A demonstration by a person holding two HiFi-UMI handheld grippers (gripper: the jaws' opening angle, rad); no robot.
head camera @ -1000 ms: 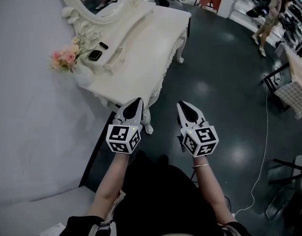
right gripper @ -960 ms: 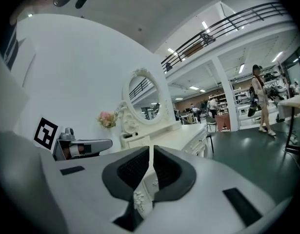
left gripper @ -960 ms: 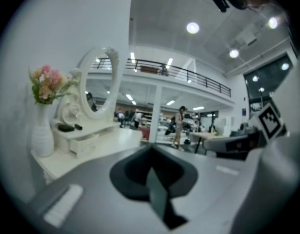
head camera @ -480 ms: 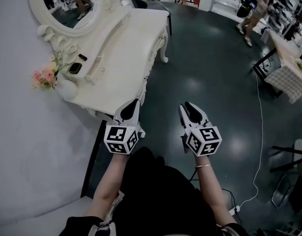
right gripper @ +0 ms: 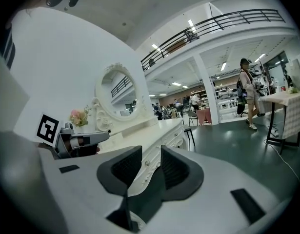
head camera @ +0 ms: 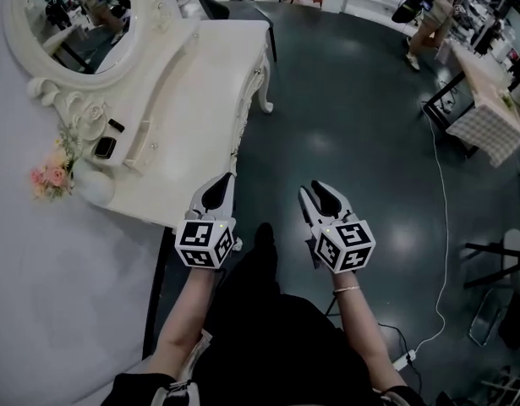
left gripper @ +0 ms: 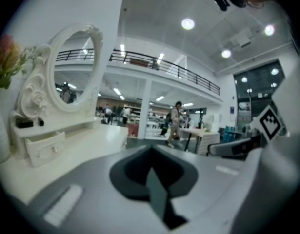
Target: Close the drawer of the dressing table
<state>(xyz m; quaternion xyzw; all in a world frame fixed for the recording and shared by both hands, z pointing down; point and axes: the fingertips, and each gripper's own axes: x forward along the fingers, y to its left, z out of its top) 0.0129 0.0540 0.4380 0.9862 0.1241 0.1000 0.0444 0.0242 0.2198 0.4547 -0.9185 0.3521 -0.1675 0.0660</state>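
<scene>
The white dressing table (head camera: 205, 100) with its oval mirror (head camera: 69, 19) stands at the upper left of the head view. Its front drawers (right gripper: 149, 162) with small round knobs look flush with the table's front. A small drawer box (left gripper: 45, 147) sits on the tabletop under the mirror. My left gripper (head camera: 217, 189) (left gripper: 152, 167) is shut and empty, just off the table's near corner. To its right my right gripper (head camera: 319, 194) (right gripper: 150, 167) hangs over the dark floor, its jaws opening with nothing between them. It points along the table's front and touches nothing.
Pink flowers (head camera: 50, 178) and a black phone (head camera: 105, 147) lie on the tabletop by the grey wall. A dark chair (head camera: 217, 2) stands at the table's far end. A person (head camera: 429, 7) walks at the back right near a cloth-covered table (head camera: 484, 100). A white cable (head camera: 446, 227) trails across the floor.
Both grippers have drawn back from the table, which now lies further left and away. The right gripper's jaws have parted; the left stays shut.
</scene>
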